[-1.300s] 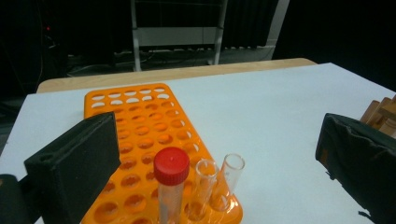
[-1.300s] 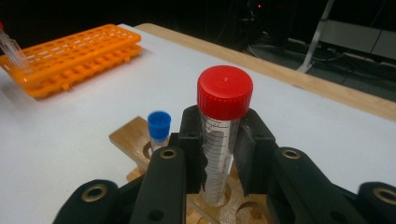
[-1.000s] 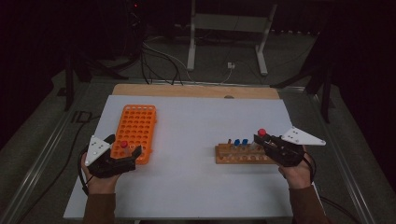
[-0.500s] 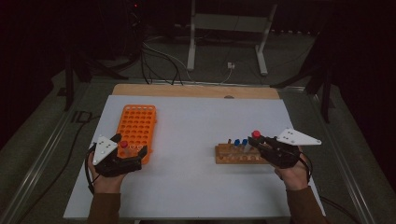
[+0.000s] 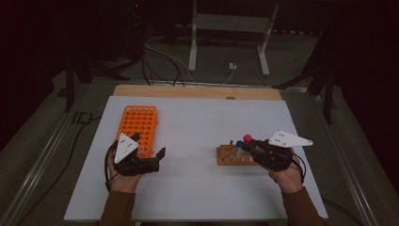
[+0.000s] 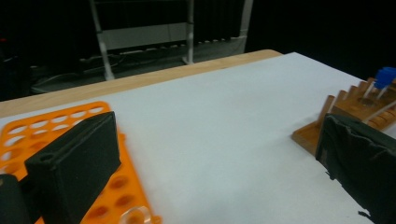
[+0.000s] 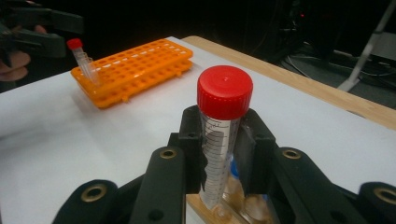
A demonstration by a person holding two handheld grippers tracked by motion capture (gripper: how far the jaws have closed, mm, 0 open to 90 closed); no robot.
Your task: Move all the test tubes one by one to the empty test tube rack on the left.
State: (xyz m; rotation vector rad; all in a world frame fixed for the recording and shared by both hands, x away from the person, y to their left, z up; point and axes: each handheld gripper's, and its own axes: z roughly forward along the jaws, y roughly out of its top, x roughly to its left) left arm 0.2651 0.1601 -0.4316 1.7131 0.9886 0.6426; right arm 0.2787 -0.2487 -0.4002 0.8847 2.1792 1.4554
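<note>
right gripper (image 7: 223, 154) jaws clamped on a red-capped tube (image 7: 220, 135), upright, its bottom just over the wooden rack (image 5: 235, 155) at the table's right. a blue-capped tube (image 6: 385, 78) stands in that rack. left gripper (image 5: 149, 151) jaws wide apart, nothing between them, at the near end of the orange rack (image 5: 138, 123). a small red-capped tube (image 7: 81, 58) leans in that end of the orange rack.

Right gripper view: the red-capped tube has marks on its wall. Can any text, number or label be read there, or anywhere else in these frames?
Red-capped tube, clamped in the right gripper: black graduation lines and a few small printed characters near the top, too small and blurred to read.
Orange rack: no text legible.
Wooden rack: no text legible.
Nothing else carries readable writing.
</note>
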